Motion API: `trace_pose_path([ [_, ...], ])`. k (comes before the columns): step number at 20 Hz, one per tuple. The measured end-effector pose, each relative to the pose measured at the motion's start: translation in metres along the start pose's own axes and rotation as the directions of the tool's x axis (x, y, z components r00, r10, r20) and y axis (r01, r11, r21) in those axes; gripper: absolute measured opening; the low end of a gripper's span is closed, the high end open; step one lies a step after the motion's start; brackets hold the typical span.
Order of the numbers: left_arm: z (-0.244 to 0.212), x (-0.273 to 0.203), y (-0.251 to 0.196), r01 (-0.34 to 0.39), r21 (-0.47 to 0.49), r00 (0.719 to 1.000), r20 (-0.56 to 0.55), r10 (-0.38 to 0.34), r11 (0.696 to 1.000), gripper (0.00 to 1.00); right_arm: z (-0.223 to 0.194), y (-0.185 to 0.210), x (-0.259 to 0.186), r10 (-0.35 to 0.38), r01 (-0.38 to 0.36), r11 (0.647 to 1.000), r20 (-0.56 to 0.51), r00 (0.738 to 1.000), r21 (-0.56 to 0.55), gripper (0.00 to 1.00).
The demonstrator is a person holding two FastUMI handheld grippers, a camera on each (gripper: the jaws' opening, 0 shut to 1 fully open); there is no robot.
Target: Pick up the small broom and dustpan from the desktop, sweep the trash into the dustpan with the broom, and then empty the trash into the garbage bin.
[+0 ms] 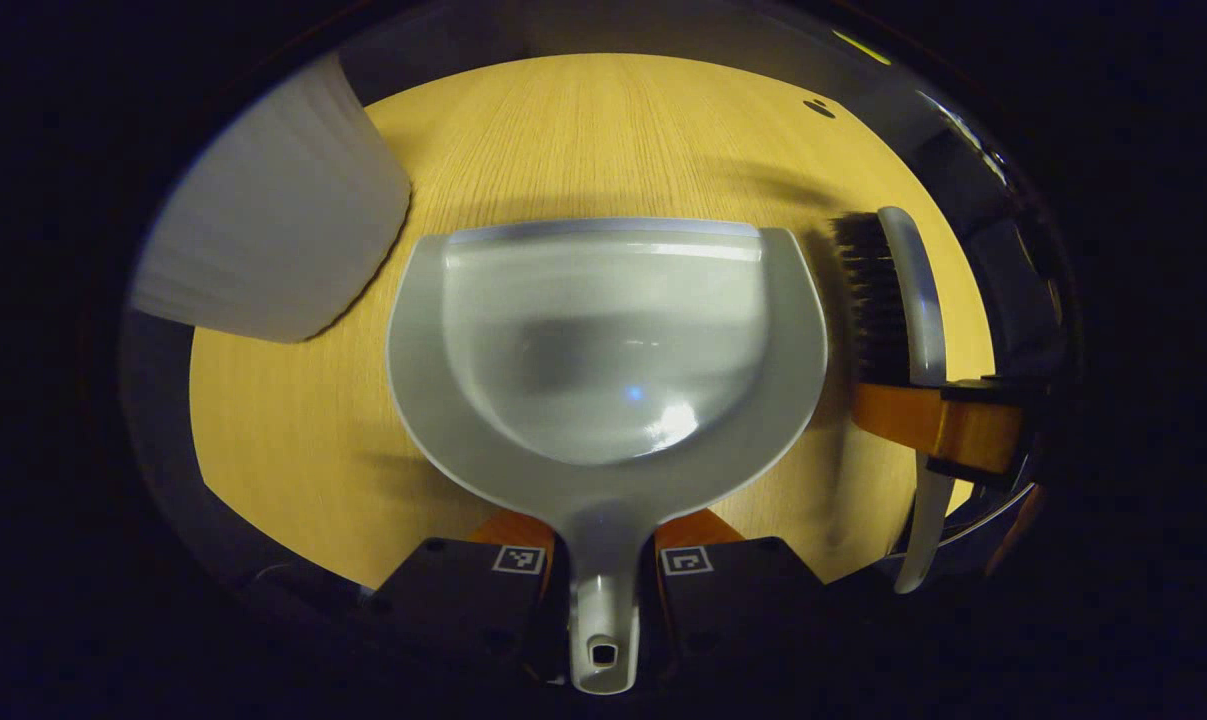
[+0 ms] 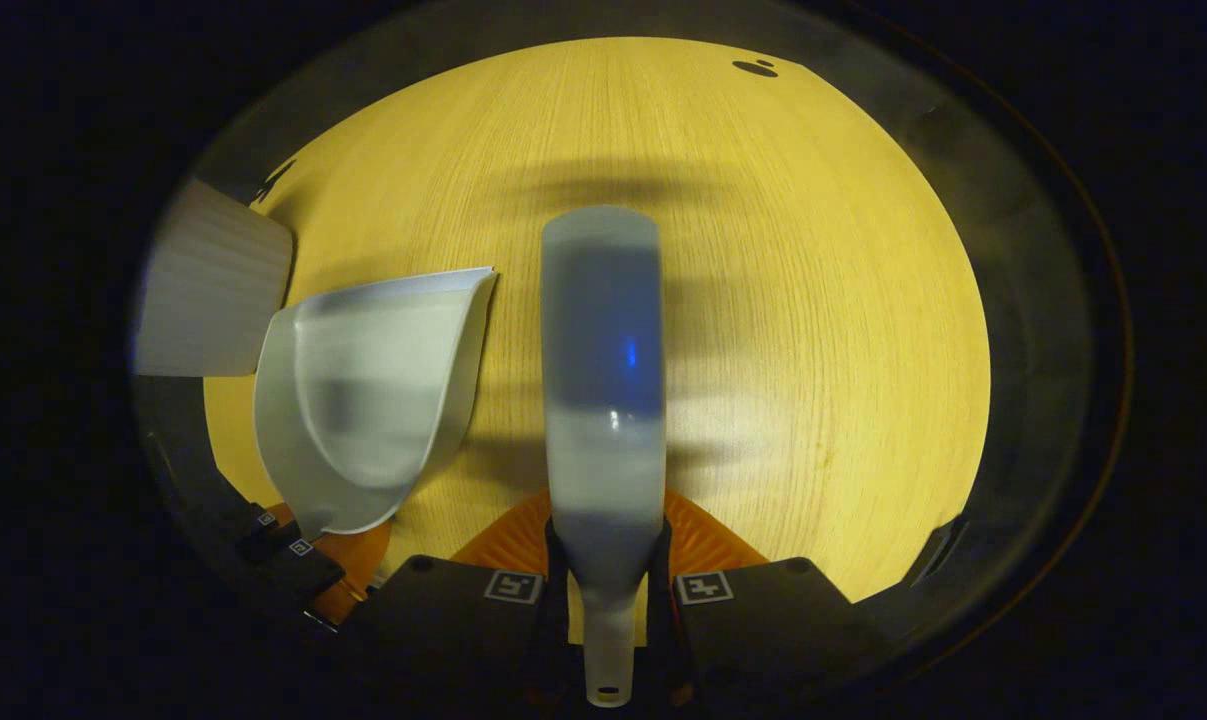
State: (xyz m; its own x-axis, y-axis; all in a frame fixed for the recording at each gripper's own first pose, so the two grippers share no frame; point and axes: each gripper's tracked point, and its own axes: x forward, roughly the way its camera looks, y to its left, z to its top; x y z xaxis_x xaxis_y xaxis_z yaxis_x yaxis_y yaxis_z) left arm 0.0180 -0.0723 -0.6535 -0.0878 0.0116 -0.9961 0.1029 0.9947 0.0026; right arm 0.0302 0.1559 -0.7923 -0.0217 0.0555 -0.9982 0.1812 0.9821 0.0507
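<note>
Your wooden desktop (image 1: 603, 140) lies bare and yellow; your left gripper (image 1: 603, 565) clamps the grey dustpan (image 1: 603, 350) handle; your right gripper (image 2: 608, 585) grips the broom (image 2: 603, 400) handle.

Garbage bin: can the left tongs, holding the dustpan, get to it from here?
Probably yes. The left tongs grip the dustpan by its handle, and the white bin stands just ahead on the left, with bare desktop between.

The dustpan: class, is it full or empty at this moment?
Empty. The dustpan shows a bare, shiny grey scoop with no trash in the left gripper view, and likewise in the right gripper view.
</note>
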Motion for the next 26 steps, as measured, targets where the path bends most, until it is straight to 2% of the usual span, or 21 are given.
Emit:
trace_pose_path([
  [1,0.001,-0.002,0.0,-0.002,-0.002,1.0,-0.003,0.002,1.0,0.26,-0.006,0.0,0.003,0.0,0.0,1.0,-0.034,0.999,0.004,0.34],
  [4,-0.002,0.002,0.0,-0.008,0.003,1.0,-0.006,0.008,1.0,0.27,-0.003,0.002,0.006,-0.003,0.004,1.0,-0.026,1.0,0.01,0.34],
  [6,-0.003,0.004,-0.001,-0.007,0.008,1.0,-0.012,0.007,1.0,0.28,-0.004,0.002,0.006,0.002,-0.001,1.0,-0.032,0.999,0.009,0.38],
  [7,-0.003,0.004,0.0,-0.007,0.014,1.0,-0.018,0.007,1.0,0.28,-0.004,0.003,0.007,0.001,-0.001,1.0,-0.034,0.999,0.011,0.43],
  [8,-0.004,0.003,-0.001,-0.005,0.022,1.0,-0.024,0.005,1.0,0.29,-0.004,0.003,0.006,0.002,-0.001,1.0,-0.035,0.999,0.009,0.41],
  [10,-0.009,0.003,-0.002,0.01,0.032,0.999,-0.051,-0.009,0.999,0.31,-0.007,0.002,0.007,0.0,0.0,1.0,-0.042,0.999,0.0,0.45],
  [12,-0.017,0.0,-0.01,0.031,0.037,0.996,-0.087,-0.028,0.999,0.64,-0.01,0.0,0.004,-0.02,0.02,1.0,-0.035,0.999,-0.007,0.43],
  [13,-0.018,-0.001,-0.015,0.05,0.038,0.995,-0.084,-0.046,0.998,0.8,-0.013,0.0,0.004,-0.024,0.023,1.0,-0.036,0.999,-0.013,0.53],
  [15,-0.017,-0.003,-0.018,0.054,0.052,0.997,-0.051,-0.051,0.997,0.8,-0.018,-0.001,0.0,-0.02,0.019,1.0,-0.042,0.999,-0.019,1.0],
  [22,-0.02,-0.031,-0.004,0.009,0.132,0.998,0.057,-0.017,0.991,0.8,-0.025,0.004,-0.035,0.03,-0.03,0.999,0.039,0.999,0.017,0.98],
  [24,-0.025,-0.049,-0.002,0.003,0.18,0.994,0.109,-0.023,0.984,0.8,-0.028,0.007,-0.051,0.052,-0.052,0.999,0.075,0.996,0.002,0.98],
  [25,-0.027,-0.06,0.0,-0.006,0.202,0.99,0.142,-0.023,0.979,0.8,-0.028,0.009,-0.06,0.068,-0.068,0.998,0.107,0.992,-0.009,0.94],
  [26,-0.027,-0.071,0.001,-0.019,0.219,0.982,0.189,-0.024,0.976,0.8,-0.031,0.011,-0.07,0.082,-0.08,0.997,0.137,0.987,-0.023,0.94],
])
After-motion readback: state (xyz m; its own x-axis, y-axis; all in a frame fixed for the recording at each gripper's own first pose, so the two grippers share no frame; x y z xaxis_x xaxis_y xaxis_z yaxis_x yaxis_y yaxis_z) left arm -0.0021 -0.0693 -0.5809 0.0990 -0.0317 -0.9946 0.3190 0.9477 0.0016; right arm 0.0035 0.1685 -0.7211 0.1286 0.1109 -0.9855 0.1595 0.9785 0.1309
